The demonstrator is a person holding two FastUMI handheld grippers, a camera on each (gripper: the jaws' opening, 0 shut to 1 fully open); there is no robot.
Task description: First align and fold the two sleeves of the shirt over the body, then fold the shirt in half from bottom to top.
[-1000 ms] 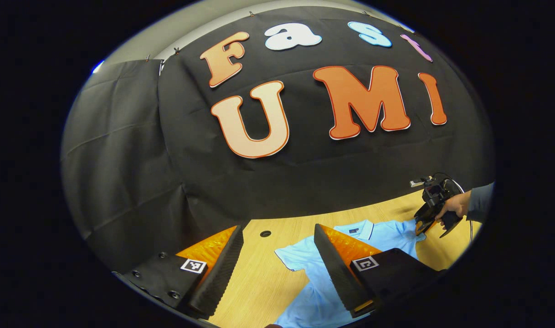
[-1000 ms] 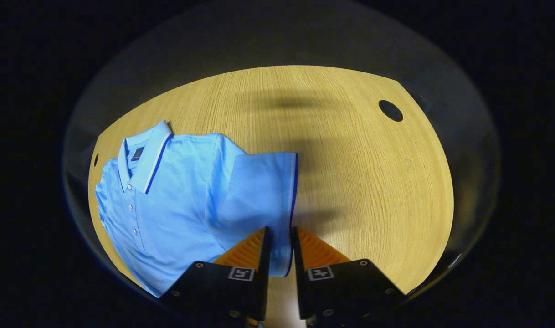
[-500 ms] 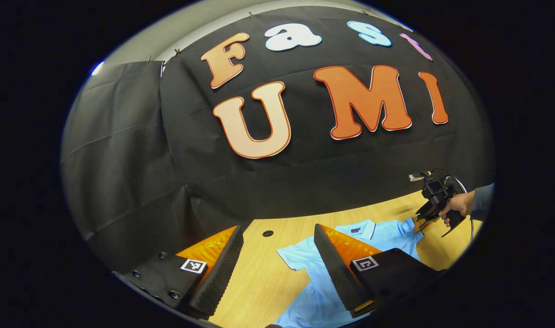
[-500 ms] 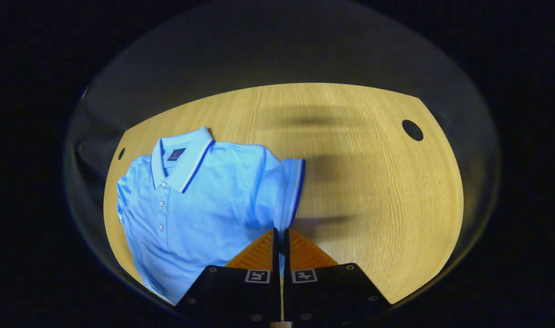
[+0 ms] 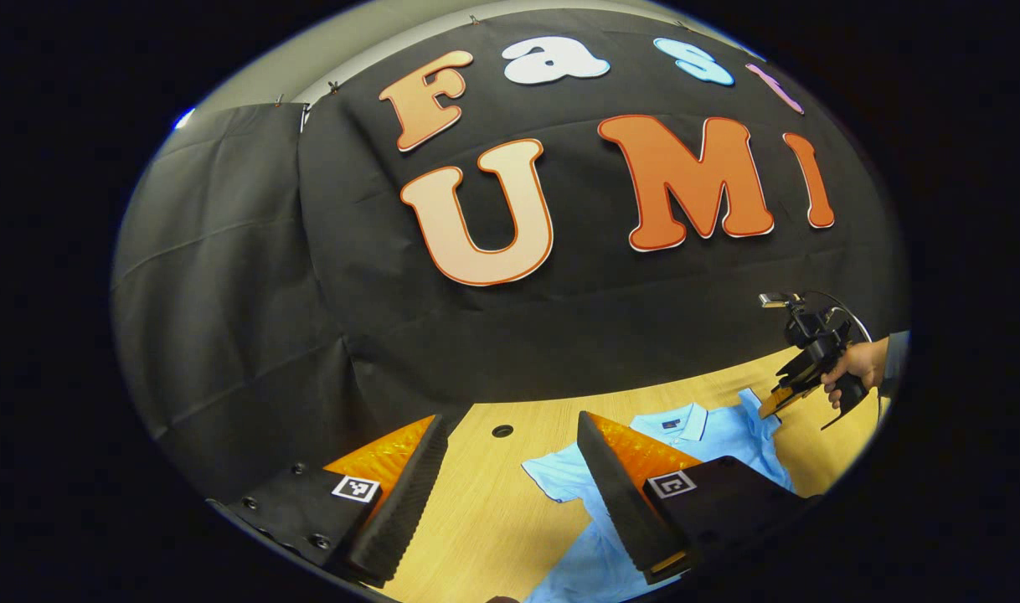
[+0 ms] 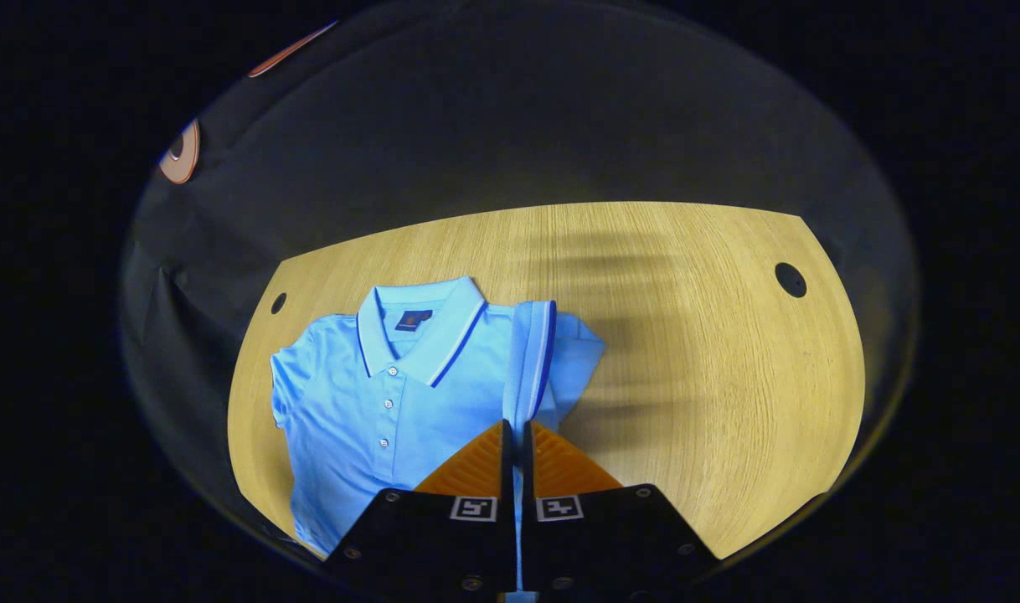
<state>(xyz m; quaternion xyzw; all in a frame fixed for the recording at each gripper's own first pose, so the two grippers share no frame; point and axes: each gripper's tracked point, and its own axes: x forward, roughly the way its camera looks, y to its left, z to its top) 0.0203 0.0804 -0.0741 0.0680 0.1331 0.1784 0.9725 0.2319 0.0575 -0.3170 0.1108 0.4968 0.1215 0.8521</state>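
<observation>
A light blue polo shirt lies face up on the wooden counter, its collar toward the far edge and its button placket running down the chest. The right tool has its two fingers pressed together on the shirt's sleeve, pinching the fabric near the dark-trimmed cuff. The sleeve is raised off the counter and stands up as a narrow band between the tool and the shoulder, leaning in over the body of the shirt beside the collar. The rest of the shirt lies flat to the left of that tool, with the other short sleeve spread out at the far side.

In the left gripper view the left tool hangs above the counter's near side with its fingers wide apart and nothing between them. The shirt lies below and beyond it, partly behind its right finger, with the spread sleeve in the gap between the two fingers. Farther off in the same view, a hand in a dark sleeve holds the right tool above the far corner of the shirt, with the blue fabric lifted to its tips.

A round cable hole sits in the counter well to the right of the shirt, and a smaller one just beside its left shoulder.
</observation>
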